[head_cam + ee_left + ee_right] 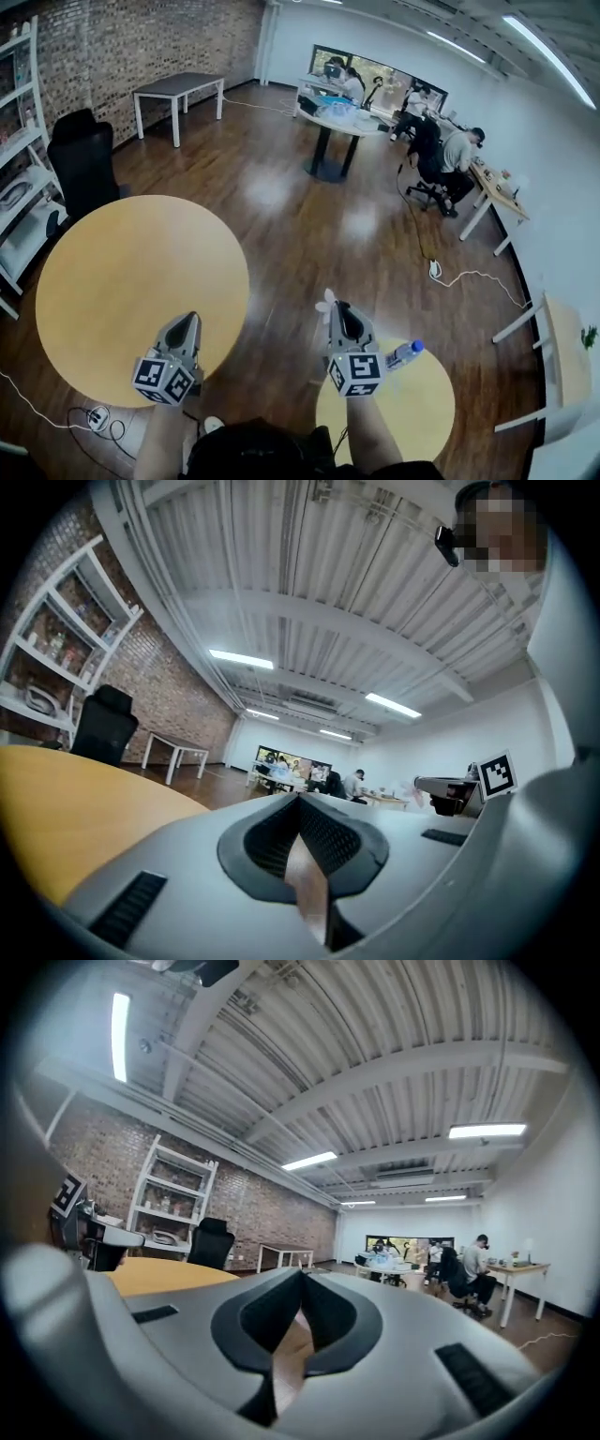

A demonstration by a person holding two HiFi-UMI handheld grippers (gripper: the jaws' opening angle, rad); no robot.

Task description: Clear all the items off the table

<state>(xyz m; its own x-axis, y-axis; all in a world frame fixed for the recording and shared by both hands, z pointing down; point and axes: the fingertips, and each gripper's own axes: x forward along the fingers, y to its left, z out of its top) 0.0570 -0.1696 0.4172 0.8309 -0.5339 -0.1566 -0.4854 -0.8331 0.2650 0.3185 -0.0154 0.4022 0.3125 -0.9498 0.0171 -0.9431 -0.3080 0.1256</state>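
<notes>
A bare round yellow table (pixel 122 272) fills the left of the head view. Over its near edge my left gripper (pixel 192 317) is shut and empty; its own view (pixel 300 799) shows the jaws touching above the tabletop (pixel 56 808). My right gripper (pixel 336 305) hangs over the wood floor between the two tables. It is shut, with a small white scrap (pixel 325 302) sticking out at its tip. Its own view (pixel 301 1274) shows closed jaws and hides the scrap. A clear plastic bottle (pixel 404 353) with a blue cap lies on a small round yellow table (pixel 412 412) at lower right.
A black chair (pixel 82 159) and a white shelf unit (pixel 19 187) stand left of the big table. Far back stand a white desk (pixel 178 89) and a round table with seated people (pixel 328 103). A cable (pixel 469 277) and a power strip (pixel 98 417) lie on the floor.
</notes>
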